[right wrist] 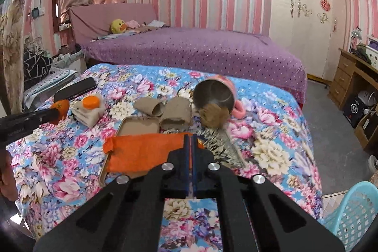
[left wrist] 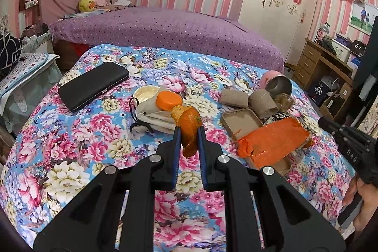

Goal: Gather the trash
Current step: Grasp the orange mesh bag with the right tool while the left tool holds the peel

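Note:
My left gripper [left wrist: 189,130] is shut on a piece of orange peel [left wrist: 189,129] and holds it above the flowered bedspread [left wrist: 70,157]; the peel also shows in the right wrist view [right wrist: 61,109]. My right gripper [right wrist: 191,137] is shut on the edge of an orange wrapper [right wrist: 141,151] that lies across a tan phone case [right wrist: 138,126]. The wrapper shows in the left wrist view [left wrist: 271,139]. Two cardboard tubes [right wrist: 163,111] lie beyond the case.
A black wallet [left wrist: 93,85], a beige pouch [left wrist: 156,117] with an orange lid [left wrist: 169,99] and a tipped pink metal cup [right wrist: 215,92] lie on the bedspread. A light blue plastic basket [right wrist: 354,216] stands at lower right. A purple bed lies behind.

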### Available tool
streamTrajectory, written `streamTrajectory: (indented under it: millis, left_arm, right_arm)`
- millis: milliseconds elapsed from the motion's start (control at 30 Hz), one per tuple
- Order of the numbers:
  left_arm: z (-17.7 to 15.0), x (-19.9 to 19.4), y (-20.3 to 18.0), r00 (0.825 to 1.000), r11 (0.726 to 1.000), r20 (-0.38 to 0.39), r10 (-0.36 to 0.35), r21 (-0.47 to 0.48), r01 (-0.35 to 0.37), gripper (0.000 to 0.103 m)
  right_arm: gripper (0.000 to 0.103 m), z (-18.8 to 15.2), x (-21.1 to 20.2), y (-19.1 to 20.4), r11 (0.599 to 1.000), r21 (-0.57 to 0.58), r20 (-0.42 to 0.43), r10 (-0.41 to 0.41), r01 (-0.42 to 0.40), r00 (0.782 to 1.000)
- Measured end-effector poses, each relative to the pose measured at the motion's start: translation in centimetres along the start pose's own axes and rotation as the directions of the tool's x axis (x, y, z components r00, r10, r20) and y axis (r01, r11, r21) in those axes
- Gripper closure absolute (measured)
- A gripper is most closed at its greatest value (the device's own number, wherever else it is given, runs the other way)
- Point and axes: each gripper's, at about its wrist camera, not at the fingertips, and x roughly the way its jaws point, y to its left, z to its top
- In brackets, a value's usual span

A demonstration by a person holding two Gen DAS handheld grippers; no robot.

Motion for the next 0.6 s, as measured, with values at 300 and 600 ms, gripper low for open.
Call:
streamTrajectory:
  millis: [300, 600]
  left_arm:
    - [-0.2, 0.4, 0.6, 1.000, 1.000, -0.010, 0.015, 0.002, -0.015, 0.090]
    - [0.0, 0.4, 1.8, 1.000, 1.000, -0.007, 0.026, -0.016, -0.026, 0.090]
  right_arm:
    - [0.030, -0.4, 3.0, 4.4, 0.997, -0.066, -0.068, 0.024, -0.029, 0.997]
    - [0.078, -1.5, 6.7, 7.0, 0.989, -0.151, -0.185, -0.024, -0.005, 0.983]
